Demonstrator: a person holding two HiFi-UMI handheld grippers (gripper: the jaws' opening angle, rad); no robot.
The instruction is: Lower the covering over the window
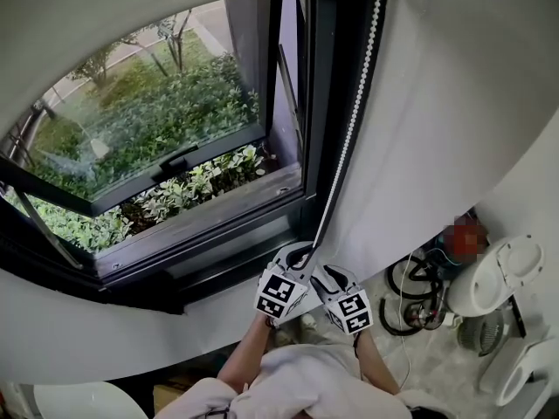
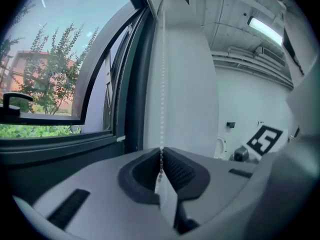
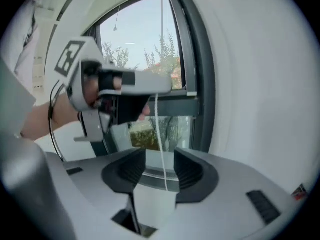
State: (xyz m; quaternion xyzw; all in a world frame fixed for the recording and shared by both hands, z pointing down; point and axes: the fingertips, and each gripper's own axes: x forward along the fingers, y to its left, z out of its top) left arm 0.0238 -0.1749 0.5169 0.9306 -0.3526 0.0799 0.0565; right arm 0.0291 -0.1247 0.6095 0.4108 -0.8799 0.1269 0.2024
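Note:
A white bead chain hangs down the right side of the dark-framed window, whose glass shows uncovered. My left gripper sits at the chain's lower end, and in the left gripper view its jaws are shut on the chain, which runs straight up from them. My right gripper is just beside it on the right. Its jaws stand open, with the chain hanging free in the gap, touching neither pad. The left gripper shows above and to the left of that gap.
The window sash is tilted outward, with a handle on its lower rail and shrubs beyond. A white wall runs along the right. On the floor at lower right are white appliances and coiled cables.

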